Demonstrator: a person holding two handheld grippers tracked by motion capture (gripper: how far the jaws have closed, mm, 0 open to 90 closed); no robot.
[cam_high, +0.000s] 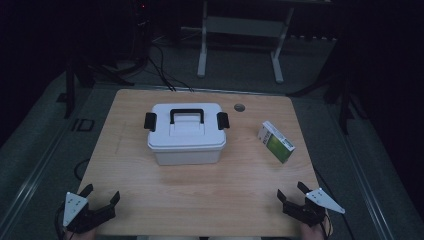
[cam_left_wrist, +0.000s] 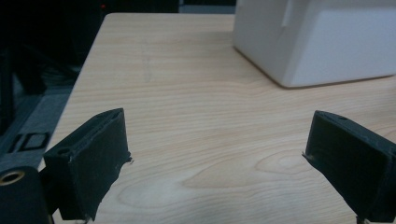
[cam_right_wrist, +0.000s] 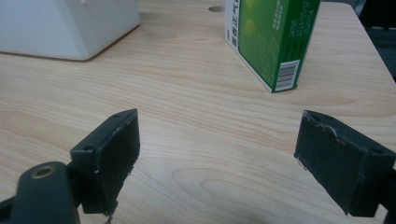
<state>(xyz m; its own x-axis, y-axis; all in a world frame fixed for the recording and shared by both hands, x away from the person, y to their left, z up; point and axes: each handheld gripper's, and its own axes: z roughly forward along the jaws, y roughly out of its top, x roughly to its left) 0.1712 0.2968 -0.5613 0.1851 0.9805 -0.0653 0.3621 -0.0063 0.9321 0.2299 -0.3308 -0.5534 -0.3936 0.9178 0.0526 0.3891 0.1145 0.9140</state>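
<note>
A white plastic box (cam_high: 186, 134) with a black handle and two black side latches stands shut near the table's middle; its corner shows in the left gripper view (cam_left_wrist: 322, 42) and the right gripper view (cam_right_wrist: 60, 28). A green and white carton (cam_high: 276, 141) stands on edge to its right, close ahead in the right gripper view (cam_right_wrist: 271, 37). My left gripper (cam_high: 103, 194) rests open at the front left corner, nothing between its jaws (cam_left_wrist: 215, 149). My right gripper (cam_high: 291, 191) stands open at the front right, also empty (cam_right_wrist: 217, 144).
The wooden table (cam_high: 200, 190) has a round cable hole (cam_high: 239, 107) behind the box. Beyond the far edge stand a white frame's legs (cam_high: 202, 55) and cables on the grey floor. Bare wood lies between the grippers and the box.
</note>
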